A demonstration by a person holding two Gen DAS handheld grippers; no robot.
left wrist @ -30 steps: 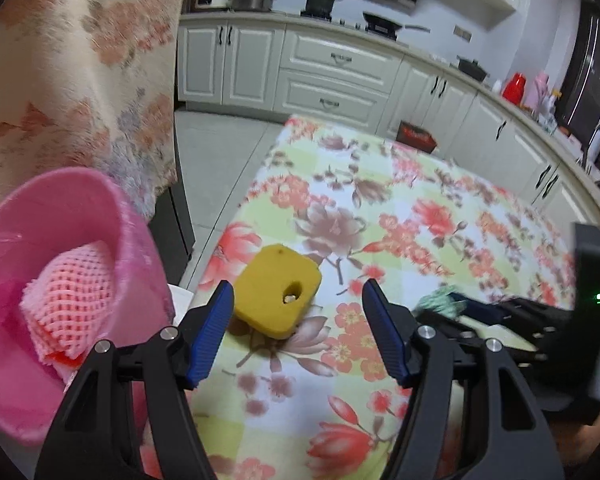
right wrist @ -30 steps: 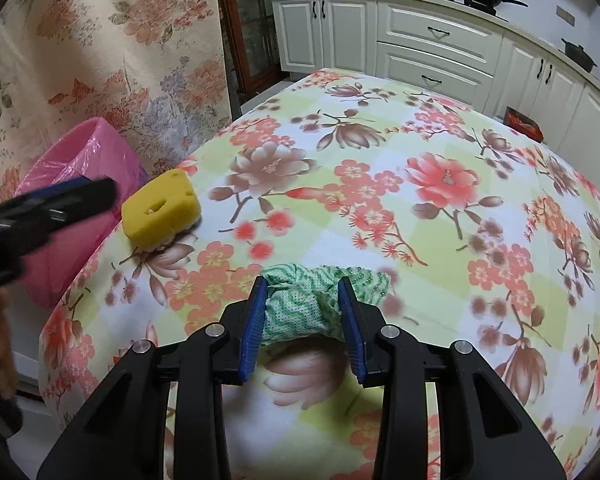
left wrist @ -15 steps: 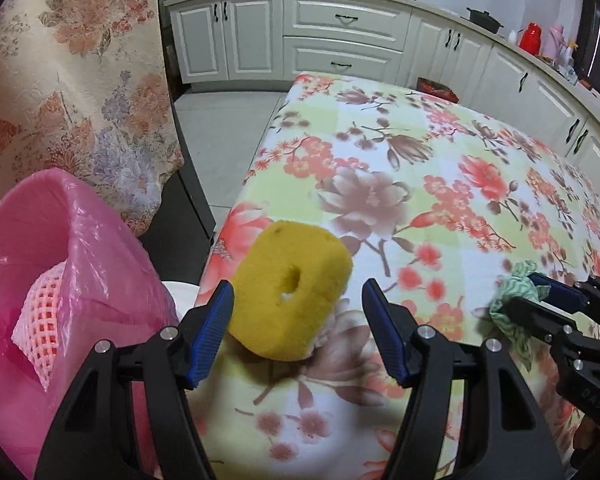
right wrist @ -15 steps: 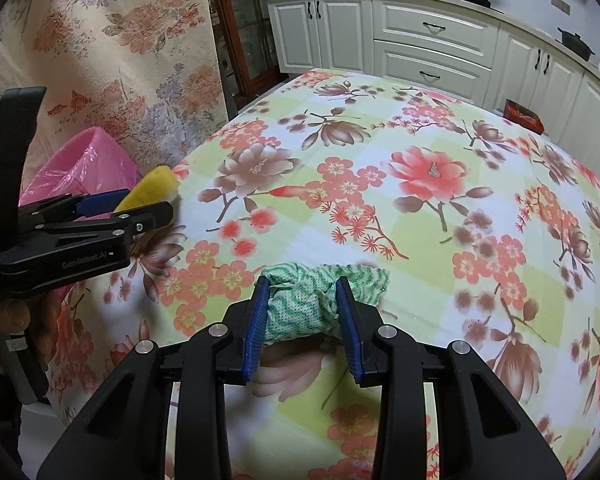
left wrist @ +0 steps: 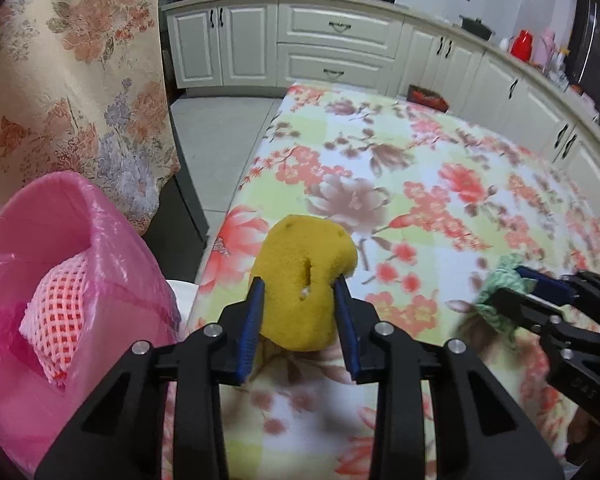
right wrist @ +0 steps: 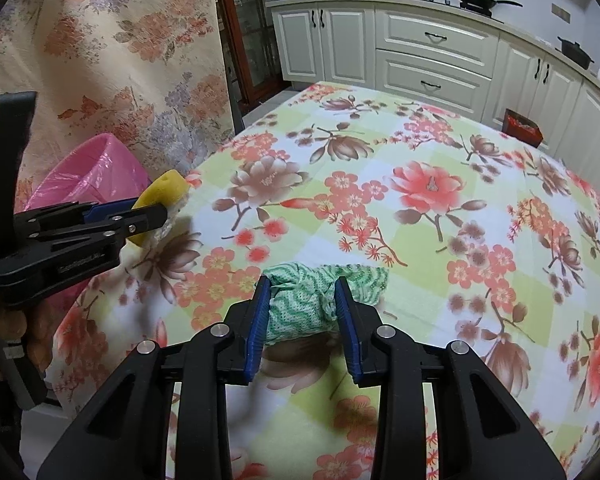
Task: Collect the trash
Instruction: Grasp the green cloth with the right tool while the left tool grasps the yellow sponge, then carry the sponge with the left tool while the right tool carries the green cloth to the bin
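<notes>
My left gripper is shut on a yellow sponge with a hole in it, at the left edge of the floral table; the sponge is squeezed between the blue pads. In the right wrist view the left gripper and the sponge sit at the table's left edge. My right gripper is shut on a crumpled green-and-white cloth on the tablecloth; it also shows in the left wrist view. A pink bin lined with a pink bag stands left of the table and holds a pink foam net.
The floral tablecloth covers the table. A floral curtain hangs at the left behind the bin. White kitchen cabinets line the back wall. A small red box stands on the floor beyond the table's far edge.
My left gripper has closed on the yellow sponge, which stood between its open fingers before. The right gripper stays shut on the green cloth.
</notes>
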